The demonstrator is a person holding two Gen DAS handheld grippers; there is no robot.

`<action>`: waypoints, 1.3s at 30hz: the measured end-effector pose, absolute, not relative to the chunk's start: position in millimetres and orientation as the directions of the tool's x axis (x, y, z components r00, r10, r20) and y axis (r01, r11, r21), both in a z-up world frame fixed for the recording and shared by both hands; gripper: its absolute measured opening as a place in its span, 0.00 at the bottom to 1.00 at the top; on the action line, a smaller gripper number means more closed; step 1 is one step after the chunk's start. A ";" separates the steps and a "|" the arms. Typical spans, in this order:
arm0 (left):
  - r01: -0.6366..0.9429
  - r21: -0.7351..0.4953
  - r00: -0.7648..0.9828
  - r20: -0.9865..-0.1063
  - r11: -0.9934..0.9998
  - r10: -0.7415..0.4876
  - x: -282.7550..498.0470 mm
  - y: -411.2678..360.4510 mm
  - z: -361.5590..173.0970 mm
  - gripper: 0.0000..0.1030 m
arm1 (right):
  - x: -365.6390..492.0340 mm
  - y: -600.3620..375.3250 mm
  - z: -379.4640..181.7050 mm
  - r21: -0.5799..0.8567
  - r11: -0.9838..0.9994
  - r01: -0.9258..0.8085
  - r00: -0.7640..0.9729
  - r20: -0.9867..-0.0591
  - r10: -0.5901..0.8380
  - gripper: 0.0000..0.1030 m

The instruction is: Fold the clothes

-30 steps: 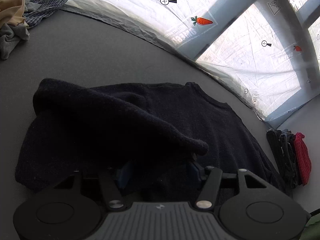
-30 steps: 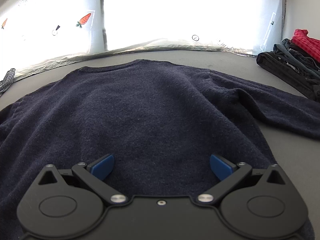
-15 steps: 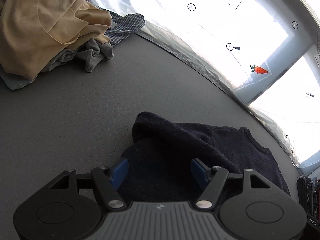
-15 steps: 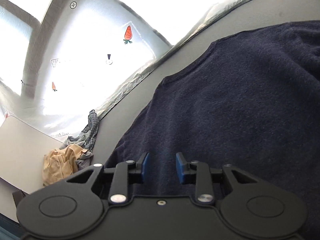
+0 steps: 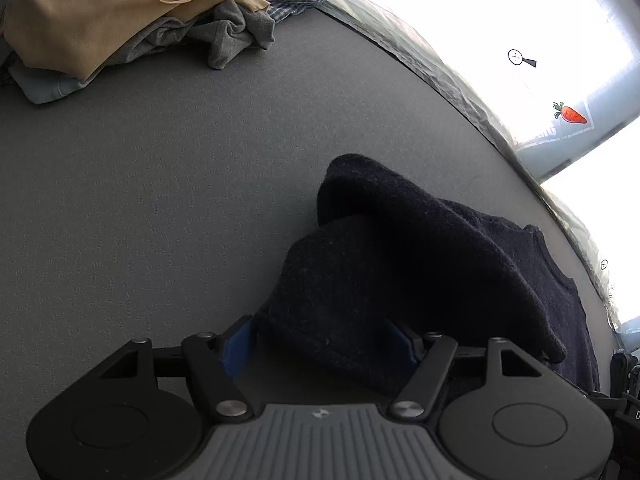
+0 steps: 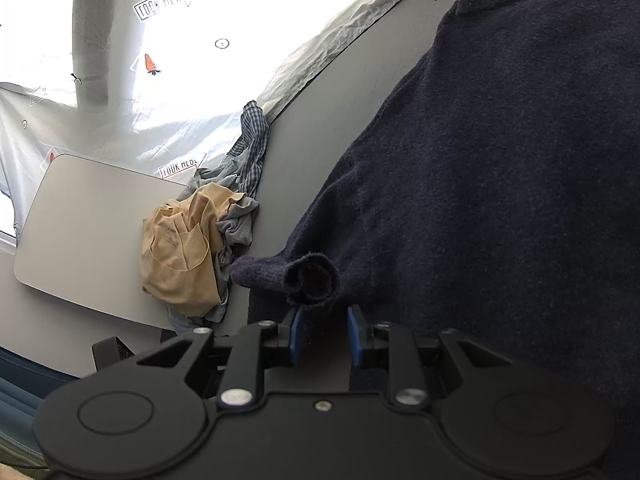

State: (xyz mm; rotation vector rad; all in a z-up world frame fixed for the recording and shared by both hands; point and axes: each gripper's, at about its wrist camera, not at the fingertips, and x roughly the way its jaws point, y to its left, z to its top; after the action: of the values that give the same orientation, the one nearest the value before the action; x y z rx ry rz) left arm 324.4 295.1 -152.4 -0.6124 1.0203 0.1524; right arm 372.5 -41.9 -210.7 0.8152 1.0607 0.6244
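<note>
Folding the dark navy knitted sweater (image 6: 500, 200) is at the sleeve stage: it lies spread on the grey tabletop (image 5: 160, 160), one sleeve doubled back over the body. The left tool (image 5: 320, 344) stands fairly wide, sleeve fabric between its jaws, no pad visibly pressing. The right tool (image 6: 324, 334), jaws narrowed but apart, holds nothing, just short of the rolled cuff (image 6: 312, 280). Next, probably, pinching that cuff.

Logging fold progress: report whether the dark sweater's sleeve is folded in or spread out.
Folded in. The sleeve lies doubled back over the sweater body, its open cuff facing the right camera.
</note>
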 end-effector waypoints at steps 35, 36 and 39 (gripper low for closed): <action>-0.209 -0.371 0.569 -0.798 0.905 -0.196 306.0 224.6 -121.2 0.82 | 377.1 -131.0 -169.5 0.747 0.663 0.045 0.669 -0.516 0.535 0.11; -0.203 -0.365 0.568 -0.800 0.909 -0.194 300.8 215.0 -119.9 0.82 | 375.7 -144.5 -166.5 0.751 0.658 0.055 0.685 -0.508 0.522 0.11; -0.206 -0.360 0.561 -0.806 0.910 -0.192 284.6 188.1 -119.7 0.82 | 372.6 -183.6 -157.9 0.753 0.654 0.076 0.718 -0.496 0.488 0.11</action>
State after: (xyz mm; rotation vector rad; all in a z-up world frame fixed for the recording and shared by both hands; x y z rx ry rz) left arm 284.6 188.1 -119.7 -0.4460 0.9846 0.0087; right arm 372.6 -183.6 -157.9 0.8411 0.7509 0.2602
